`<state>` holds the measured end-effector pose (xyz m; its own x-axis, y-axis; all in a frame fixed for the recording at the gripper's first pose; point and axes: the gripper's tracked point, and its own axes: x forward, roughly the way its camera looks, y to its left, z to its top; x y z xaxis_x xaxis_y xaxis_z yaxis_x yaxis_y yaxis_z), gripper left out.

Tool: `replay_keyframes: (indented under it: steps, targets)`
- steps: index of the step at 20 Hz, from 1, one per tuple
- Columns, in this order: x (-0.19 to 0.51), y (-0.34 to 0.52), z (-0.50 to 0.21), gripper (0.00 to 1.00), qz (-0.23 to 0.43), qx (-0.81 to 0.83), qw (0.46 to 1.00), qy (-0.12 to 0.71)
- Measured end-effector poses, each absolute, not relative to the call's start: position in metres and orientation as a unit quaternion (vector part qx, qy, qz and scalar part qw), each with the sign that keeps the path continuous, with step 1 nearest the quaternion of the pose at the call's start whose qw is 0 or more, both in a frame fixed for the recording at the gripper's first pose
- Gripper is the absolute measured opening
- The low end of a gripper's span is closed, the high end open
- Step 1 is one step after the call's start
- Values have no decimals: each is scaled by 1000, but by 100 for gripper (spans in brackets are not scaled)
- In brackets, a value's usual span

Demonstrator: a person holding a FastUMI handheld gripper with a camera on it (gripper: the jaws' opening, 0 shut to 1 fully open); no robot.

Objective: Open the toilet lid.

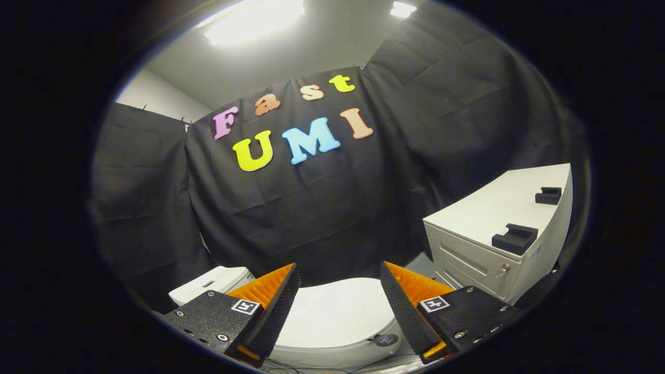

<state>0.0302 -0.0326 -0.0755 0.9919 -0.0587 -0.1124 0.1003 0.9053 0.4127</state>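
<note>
Spread wide, our gripper (340,291) holds nothing. We see the closed toilet lid (337,317) between and just beyond its fingers, the tank (210,284) beyond-left, a white cabinet (499,228) beyond-right.

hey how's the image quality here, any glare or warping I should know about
Gripper view: ceiling lights blown out to white glare; strong fisheye bending tilts the white cabinet and curves the booth wall; the closed toilet lid is evenly lit and sharp between the open claw fingers; corners fall into shadow.
</note>
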Motion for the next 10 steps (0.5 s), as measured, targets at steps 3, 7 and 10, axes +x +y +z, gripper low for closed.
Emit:
replay_keyframes:
  steps: [3, 7, 10]
  targets:
    - [34, -37, -93, 96, -44, 260, 963, 58]
    - [38, -48, -119, 96, -60, 315, 945, 70]
    - [37, -49, -139, 95, -71, 357, 928, 80]
